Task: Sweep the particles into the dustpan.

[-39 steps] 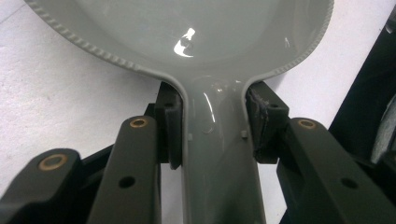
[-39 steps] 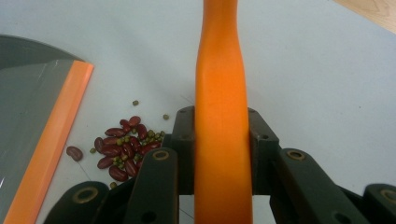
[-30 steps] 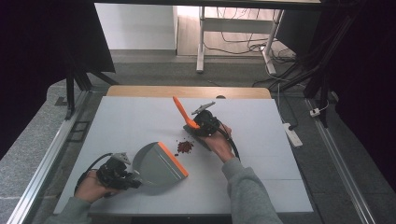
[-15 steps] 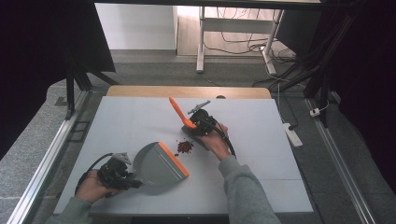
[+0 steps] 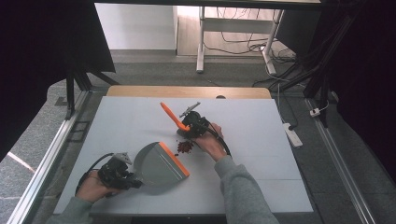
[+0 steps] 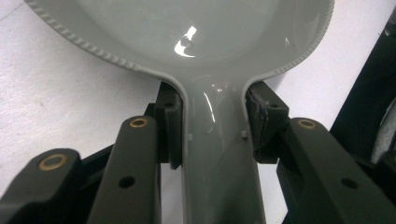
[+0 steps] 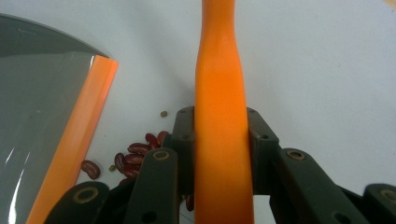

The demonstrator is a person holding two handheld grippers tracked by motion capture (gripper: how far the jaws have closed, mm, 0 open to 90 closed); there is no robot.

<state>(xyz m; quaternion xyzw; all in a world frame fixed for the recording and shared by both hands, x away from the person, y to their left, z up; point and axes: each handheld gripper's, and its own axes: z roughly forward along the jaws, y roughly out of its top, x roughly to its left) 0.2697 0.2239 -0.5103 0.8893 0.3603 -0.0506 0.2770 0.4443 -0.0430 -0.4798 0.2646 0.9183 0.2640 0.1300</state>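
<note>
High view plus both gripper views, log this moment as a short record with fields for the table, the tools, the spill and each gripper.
table: white top, wooden strip at far edge
dustpan: grey with orange lip, lying flat, mouth toward the beans
brush: orange handle, angled up and away from the person
spill: small pile of red beans on the table, just outside the dustpan's lip
left gripper: shut on the dustpan's handle
right gripper: shut on the brush handle, beside the beans

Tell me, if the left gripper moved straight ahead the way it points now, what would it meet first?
The left gripper is already shut on the grey dustpan, so it would push the pan forward; the orange lip would probably reach the red beans first.
</note>
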